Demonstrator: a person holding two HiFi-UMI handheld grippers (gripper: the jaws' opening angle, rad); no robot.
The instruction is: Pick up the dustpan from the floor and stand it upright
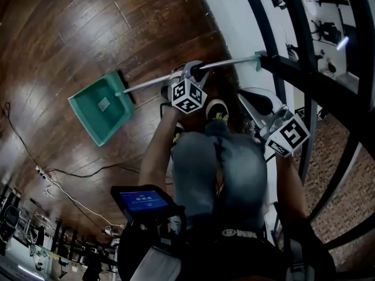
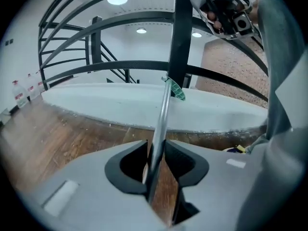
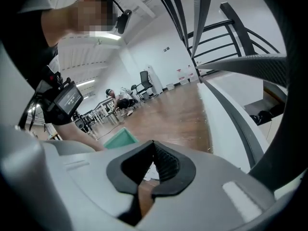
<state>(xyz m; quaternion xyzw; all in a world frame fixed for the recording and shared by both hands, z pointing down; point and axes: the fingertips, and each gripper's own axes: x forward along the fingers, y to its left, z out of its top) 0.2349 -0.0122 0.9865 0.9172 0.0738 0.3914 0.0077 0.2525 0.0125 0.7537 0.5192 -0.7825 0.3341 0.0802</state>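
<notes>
A green dustpan [image 1: 99, 109] lies flat on the wooden floor at the left of the head view. Its long metal handle [image 1: 149, 84] runs right to a green end cap [image 1: 258, 59] by the railing. My left gripper [image 1: 188, 75] is shut on this handle partway along. In the left gripper view the handle [image 2: 163, 114] passes between the pads [image 2: 177, 161], which press on it, and the end cap [image 2: 175, 88] shows beyond. My right gripper [image 1: 261, 105] hangs to the right, apart from the handle, jaws shut on nothing [image 3: 154, 150]. The pan's green corner [image 3: 120, 139] shows behind it.
A dark curved railing [image 1: 304, 81] on a white raised curb [image 1: 225, 16] runs along the right. A black cable [image 1: 64, 171] trails over the floor at the lower left. The person's legs and a shoe [image 1: 217, 109] stand between the grippers. Desks and chairs [image 3: 125, 100] stand far off.
</notes>
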